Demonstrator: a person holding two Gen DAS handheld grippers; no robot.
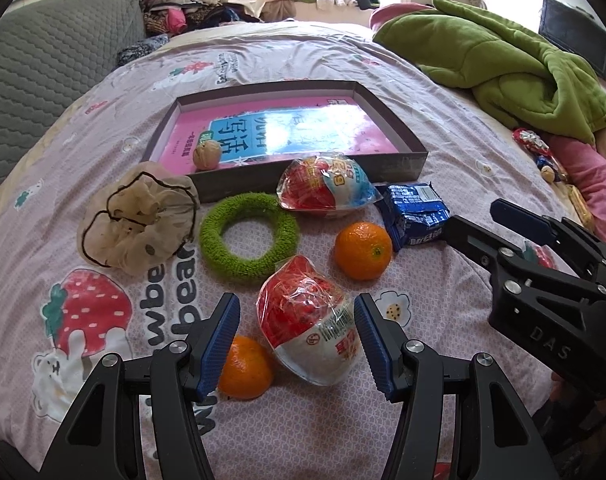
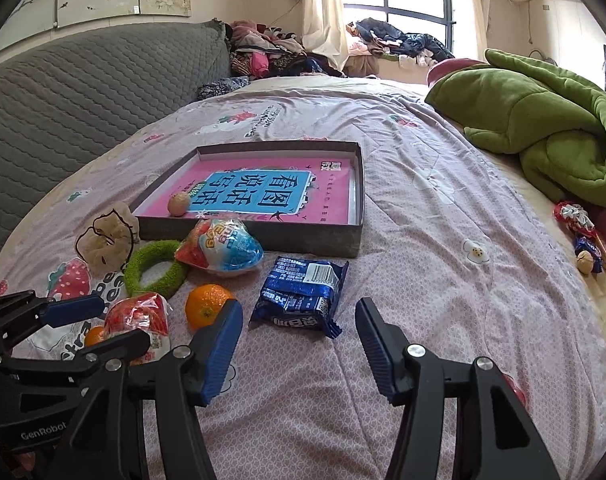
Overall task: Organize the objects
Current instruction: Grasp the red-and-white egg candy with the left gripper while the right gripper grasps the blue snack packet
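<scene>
Two claws you hold over the bed, left claw (image 1: 297,340) open around the red snack pack (image 1: 309,320) at lower centre, right claw (image 2: 299,344) open, empty, blue packet (image 2: 301,296) just above it, box (image 2: 355,236) at centre.

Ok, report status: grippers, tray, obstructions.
Both grippers open, empty: left, right. Tray holds book, walnut. Egg packet between left fingers, untouched. Nothing blocking.

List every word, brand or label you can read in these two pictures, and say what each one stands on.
"看图说话写话": pink book in the grey box.
"DAS": right gripper, on its body.
"GenRobot": left gripper, on its body.
"wbear", cut off: bedsheet.
Blue snack packet, both red egg-shaped packets: print too small or crumpled to read.
</scene>
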